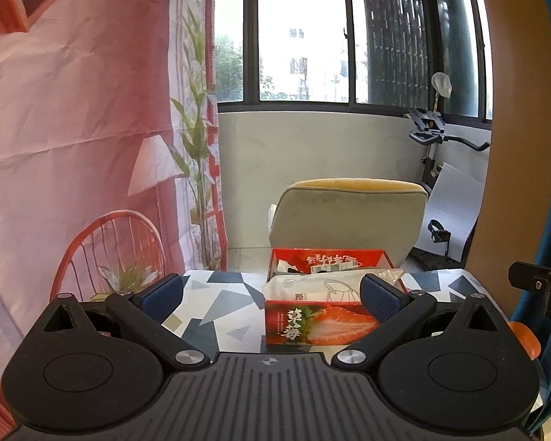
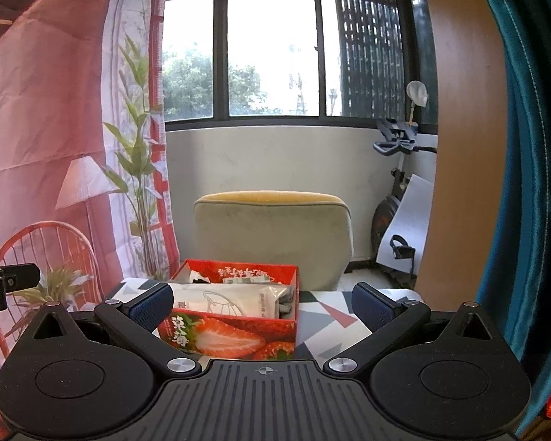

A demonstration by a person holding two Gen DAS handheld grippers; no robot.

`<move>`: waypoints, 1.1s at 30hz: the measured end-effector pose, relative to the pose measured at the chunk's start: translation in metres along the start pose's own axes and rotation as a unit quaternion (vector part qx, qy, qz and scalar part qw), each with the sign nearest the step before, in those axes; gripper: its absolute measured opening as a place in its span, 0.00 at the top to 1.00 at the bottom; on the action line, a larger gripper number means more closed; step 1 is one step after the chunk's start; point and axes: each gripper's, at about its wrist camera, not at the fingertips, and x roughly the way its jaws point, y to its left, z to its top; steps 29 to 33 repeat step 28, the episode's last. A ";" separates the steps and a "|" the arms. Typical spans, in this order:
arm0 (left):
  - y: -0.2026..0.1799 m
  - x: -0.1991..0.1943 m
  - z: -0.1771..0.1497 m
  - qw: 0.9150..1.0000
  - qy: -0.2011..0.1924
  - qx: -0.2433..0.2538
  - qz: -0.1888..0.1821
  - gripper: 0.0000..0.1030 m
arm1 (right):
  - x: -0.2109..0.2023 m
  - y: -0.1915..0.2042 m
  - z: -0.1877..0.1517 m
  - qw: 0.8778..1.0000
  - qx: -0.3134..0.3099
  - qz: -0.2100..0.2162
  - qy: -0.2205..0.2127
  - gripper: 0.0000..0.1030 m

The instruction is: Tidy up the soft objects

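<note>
A red strawberry-print box (image 1: pixel 319 321) (image 2: pixel 235 334) stands on a table with a geometric cloth (image 1: pixel 220 312) (image 2: pixel 327 316). Soft packets in clear plastic (image 1: pixel 312 286) (image 2: pixel 235 301) lie in the box, one white pack poking above its rim. My left gripper (image 1: pixel 272 297) is open and holds nothing; the box sits ahead, toward its right finger. My right gripper (image 2: pixel 262 305) is also open and holds nothing, with the box ahead near its left finger. Both hover close to the near side of the table.
A beige and yellow chair back (image 1: pixel 349 217) (image 2: pixel 275 235) stands behind the table. A printed pink backdrop (image 1: pixel 73 128) hangs at the left. An exercise bike (image 1: pixel 437 147) and a white board (image 2: pixel 407 220) are at the right by the window, beside a brown panel (image 2: pixel 459 128) and teal curtain (image 2: pixel 525 147).
</note>
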 end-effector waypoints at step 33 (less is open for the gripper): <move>0.000 0.001 0.001 1.000 0.004 -0.006 0.005 0.00 | 0.015 0.000 -0.004 1.000 0.004 -0.012 0.023 0.00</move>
